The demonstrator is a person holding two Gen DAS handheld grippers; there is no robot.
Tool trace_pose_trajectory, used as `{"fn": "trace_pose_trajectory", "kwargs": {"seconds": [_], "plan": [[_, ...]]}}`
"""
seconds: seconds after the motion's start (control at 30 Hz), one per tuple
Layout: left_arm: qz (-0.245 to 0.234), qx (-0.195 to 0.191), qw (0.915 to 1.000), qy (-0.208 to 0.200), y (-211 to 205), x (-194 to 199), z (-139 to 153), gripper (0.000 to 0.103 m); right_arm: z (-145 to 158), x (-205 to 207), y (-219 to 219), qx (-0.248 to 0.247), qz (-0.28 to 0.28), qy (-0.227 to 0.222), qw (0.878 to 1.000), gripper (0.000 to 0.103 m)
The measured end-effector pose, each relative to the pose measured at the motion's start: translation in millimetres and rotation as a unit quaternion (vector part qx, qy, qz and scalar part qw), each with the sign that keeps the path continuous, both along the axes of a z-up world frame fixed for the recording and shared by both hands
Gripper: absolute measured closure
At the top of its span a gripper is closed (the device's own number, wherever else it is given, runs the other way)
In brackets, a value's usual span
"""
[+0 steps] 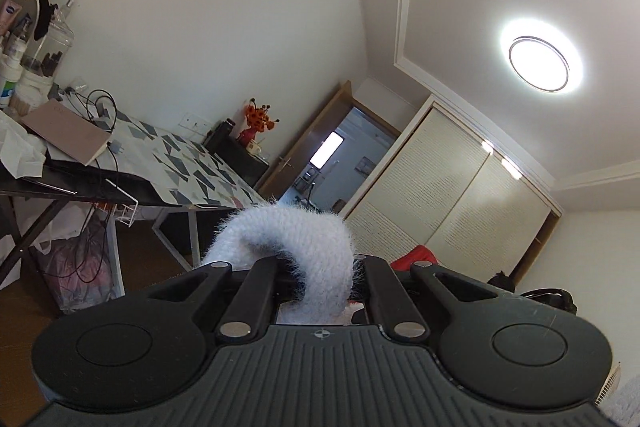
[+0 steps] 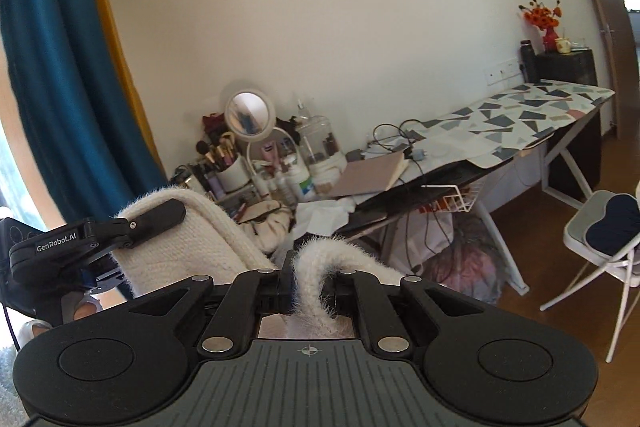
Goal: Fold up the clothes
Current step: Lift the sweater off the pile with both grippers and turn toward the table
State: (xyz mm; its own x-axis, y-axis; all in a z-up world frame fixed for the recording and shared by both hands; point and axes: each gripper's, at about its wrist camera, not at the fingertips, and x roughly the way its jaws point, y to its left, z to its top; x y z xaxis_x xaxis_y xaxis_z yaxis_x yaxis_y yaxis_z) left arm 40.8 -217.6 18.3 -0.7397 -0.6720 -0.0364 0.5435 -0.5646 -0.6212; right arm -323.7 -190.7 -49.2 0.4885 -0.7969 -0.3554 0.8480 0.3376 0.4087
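Observation:
A fluffy white knitted garment (image 1: 288, 239) is held up in the air by both grippers. My left gripper (image 1: 320, 267) is shut on a bunched fold of it, which curls over the fingers and hides their tips. My right gripper (image 2: 308, 279) is shut on another edge of the same white garment (image 2: 316, 267). The left gripper also shows in the right wrist view (image 2: 160, 215), at the left, clamped on a hanging span of the garment (image 2: 188, 239). The rest of the garment hangs below, out of sight.
A long desk (image 2: 520, 115) with a patterned cloth stands along the wall, cluttered with a round mirror (image 2: 250, 115), bottles, brushes, a notebook and cables. A folding chair (image 2: 600, 239) stands at the right. Blue curtain (image 2: 52, 67) at the left. Wardrobe (image 1: 452, 187) and doorway (image 1: 332, 159) lie beyond.

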Motion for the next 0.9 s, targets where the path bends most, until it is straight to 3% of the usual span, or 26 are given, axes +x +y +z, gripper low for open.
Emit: {"fn": "trace_pose_trajectory", "kwargs": {"seconds": [0.2, 0.4, 0.57, 0.73, 0.9], "plan": [[-0.033, -0.003, 0.9994, -0.004, -100.1, -7.2, -3.0, 0.098, -7.8, -9.0, -99.3, 0.014, -0.035, -0.003, 0.999, 0.096], [-0.081, -0.047, 0.9951, -0.031, -198.0, -24.7, 8.3, 0.098, -15.0, -16.8, -201.4, 0.008, -0.062, -0.007, 0.998, 0.096], [-0.109, -0.062, 0.9912, -0.043, -257.3, -52.5, 10.1, 0.098, -27.9, -31.5, -264.9, 0.015, -0.074, -0.016, 0.997, 0.096], [-0.108, -0.039, 0.9925, -0.040, -319.8, -87.0, -0.1, 0.098, -45.0, -66.0, -326.6, 0.021, -0.074, -0.025, 0.997, 0.096], [-0.081, -0.018, 0.9958, -0.040, -383.7, -134.8, -9.9, 0.098, -63.2, -128.5, -396.3, 0.020, -0.054, -0.035, 0.998, 0.096]]}}
